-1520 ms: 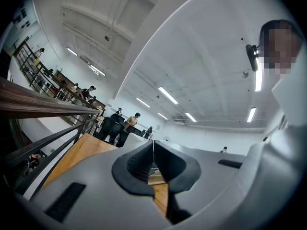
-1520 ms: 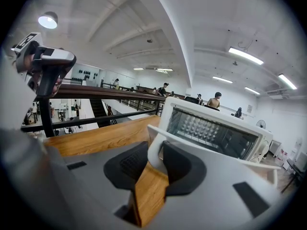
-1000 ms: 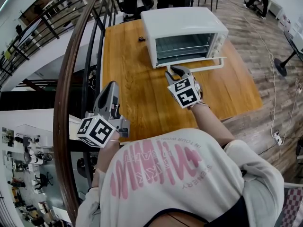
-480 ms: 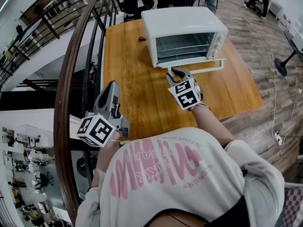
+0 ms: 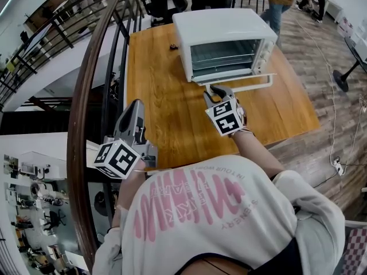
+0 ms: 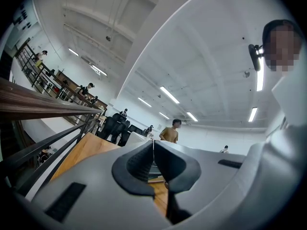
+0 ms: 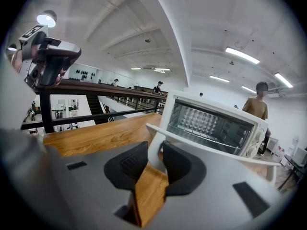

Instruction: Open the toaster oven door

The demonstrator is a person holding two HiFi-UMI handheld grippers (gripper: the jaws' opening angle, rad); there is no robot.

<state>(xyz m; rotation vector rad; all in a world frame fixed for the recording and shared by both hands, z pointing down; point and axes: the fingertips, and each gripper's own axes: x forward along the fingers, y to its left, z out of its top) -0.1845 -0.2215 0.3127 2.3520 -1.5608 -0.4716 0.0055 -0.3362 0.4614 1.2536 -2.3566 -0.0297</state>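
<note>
Well short of the toaster oven [image 5: 221,30], our left gripper [image 5: 136,105] hangs closed and empty. At the oven's front, our right gripper [image 5: 216,88] pinches the door handle [image 5: 252,84], barely shifted from a second ago. The door [image 5: 229,75] lies down, so opening looks done.

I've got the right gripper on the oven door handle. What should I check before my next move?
1. Right gripper clamped on the door handle, near the handle's left end: ok.
2. Door swung down, with the inside of the oven showing: ok.
3. Door at its full-open stop: cannot tell.
4. Oven sitting well in from the edges of the table: ok.
5. Left gripper shut, empty and well away from the oven: ok.
</note>
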